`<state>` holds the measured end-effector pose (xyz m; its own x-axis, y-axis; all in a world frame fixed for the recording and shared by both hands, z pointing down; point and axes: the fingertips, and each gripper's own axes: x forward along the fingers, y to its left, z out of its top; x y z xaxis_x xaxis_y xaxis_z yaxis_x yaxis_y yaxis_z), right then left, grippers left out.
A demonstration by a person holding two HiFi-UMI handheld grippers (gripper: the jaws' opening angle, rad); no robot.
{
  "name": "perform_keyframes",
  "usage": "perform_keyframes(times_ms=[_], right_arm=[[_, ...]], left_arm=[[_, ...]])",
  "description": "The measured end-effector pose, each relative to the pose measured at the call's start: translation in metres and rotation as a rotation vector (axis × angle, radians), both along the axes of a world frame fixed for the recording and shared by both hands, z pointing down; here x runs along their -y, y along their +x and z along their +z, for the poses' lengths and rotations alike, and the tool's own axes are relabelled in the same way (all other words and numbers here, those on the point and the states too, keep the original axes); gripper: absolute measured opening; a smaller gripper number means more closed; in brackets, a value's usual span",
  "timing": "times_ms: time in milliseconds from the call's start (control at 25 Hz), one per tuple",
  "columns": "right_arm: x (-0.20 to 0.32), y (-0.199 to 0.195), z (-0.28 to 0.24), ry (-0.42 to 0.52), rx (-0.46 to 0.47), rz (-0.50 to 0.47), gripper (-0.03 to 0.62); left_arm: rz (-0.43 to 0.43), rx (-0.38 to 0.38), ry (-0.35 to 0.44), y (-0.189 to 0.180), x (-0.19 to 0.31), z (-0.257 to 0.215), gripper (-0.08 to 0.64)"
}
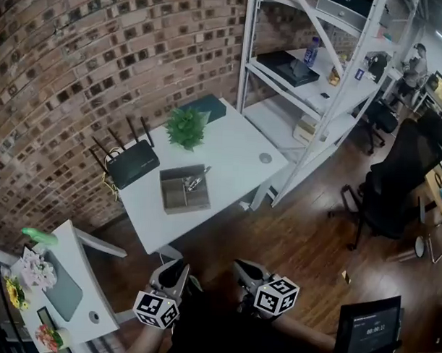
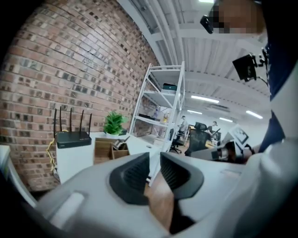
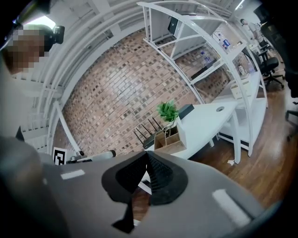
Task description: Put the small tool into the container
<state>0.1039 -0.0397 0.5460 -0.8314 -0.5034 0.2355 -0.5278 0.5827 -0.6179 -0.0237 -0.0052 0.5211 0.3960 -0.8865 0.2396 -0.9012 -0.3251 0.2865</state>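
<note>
Both claws are mine, grey matte plastic with black ribbed pads. Left gripper (image 1: 173,266) (image 2: 154,160): pads stand a narrow gap apart, nothing between them, only brown wood floor (image 1: 306,233) shows through. Right gripper (image 1: 248,269) (image 3: 146,155): pad tips meet, closed on nothing. Each carries a white cube with black square markers.

Ahead of both claws and well apart from them is a white table (image 1: 236,147), smooth and rectangular. On it, straight ahead of the left claw, sits the container (image 1: 184,189) (image 2: 109,149) (image 3: 168,138): a brown, wood-look, open-top box with dividers making compartments. The small tool (image 1: 195,181) (image 2: 120,143), shiny metal and slim, lies tilted in the far compartment, one end poking over the rim. I can't tell what else is inside.

Left of the container is a black router (image 1: 132,162) with thin antennas. Beyond it is a leafy green plant (image 1: 187,127), then a dark flat pad (image 1: 209,105). A rough red brick wall (image 1: 80,66) runs behind. Right of the table is a white metal shelf rack (image 1: 318,89) holding a blue bottle (image 1: 311,51); its label is too small to read. By my right claw is a dark screen (image 1: 367,331) with unreadable digits.
</note>
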Motion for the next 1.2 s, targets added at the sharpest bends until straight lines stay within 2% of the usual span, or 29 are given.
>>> perform_keyframes(times_ms=[160,240,320,440,600,760,1200], right_arm=[[-0.037,0.053,0.007,-0.002,0.018,-0.006,0.009],[-0.052,0.072,0.010,-0.010,0.011,-0.016,0.009],[-0.062,0.085,0.007,0.007,0.010,-0.015,0.009],[-0.067,0.101,-0.002,0.041,0.027,0.016,0.009],[-0.072,0.106,-0.008,0.073,0.033,0.048,0.009],[-0.080,0.092,-0.012,0.078,0.025,0.040,0.009],[-0.109,0.034,0.001,0.052,-0.050,-0.008,0.009]], left_arm=[[-0.015,-0.129,-0.083,0.080,-0.034,0.014,0.064],[-0.015,-0.095,-0.099,0.099,-0.053,0.016,0.053],[-0.036,-0.039,-0.089,0.098,-0.065,0.011,0.036],[-0.093,-0.061,-0.085,0.092,-0.074,0.006,0.023],[-0.027,-0.078,-0.054,0.111,-0.081,0.000,0.023],[-0.001,-0.092,-0.031,0.106,-0.090,-0.008,0.023],[-0.061,-0.185,-0.089,0.042,-0.126,0.020,0.023]])
